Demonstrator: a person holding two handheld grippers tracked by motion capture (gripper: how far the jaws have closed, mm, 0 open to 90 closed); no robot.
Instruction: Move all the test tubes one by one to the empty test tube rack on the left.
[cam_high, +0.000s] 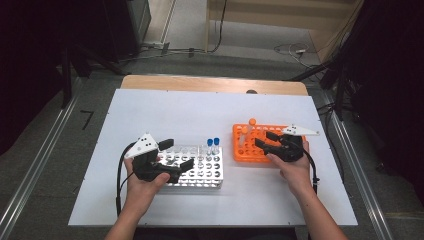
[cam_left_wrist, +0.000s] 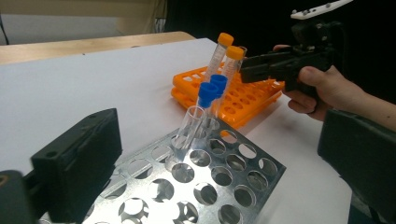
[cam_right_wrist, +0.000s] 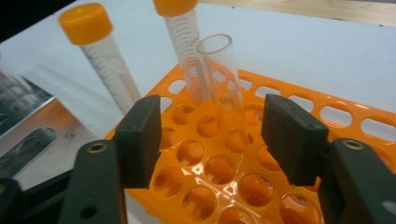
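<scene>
Right tool (cam_right_wrist: 212, 135) wide open over orange rack (cam_right_wrist: 299, 112) near counter's right edge; uncapped clear tube (cam_right_wrist: 224, 88) stands in rack between its jaws, untouched. Left tool (cam_left_wrist: 219, 158) wide open, empty, above metal rack (cam_left_wrist: 210, 186) toward counter's near edge.

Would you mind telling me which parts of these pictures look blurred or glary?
High view: evenly lit, surroundings dark. Left gripper view: its near black fingers are soft, and the metal rack glints. Right gripper view: the clear tube is sharp, the orange-capped tube slightly blurred.
</scene>
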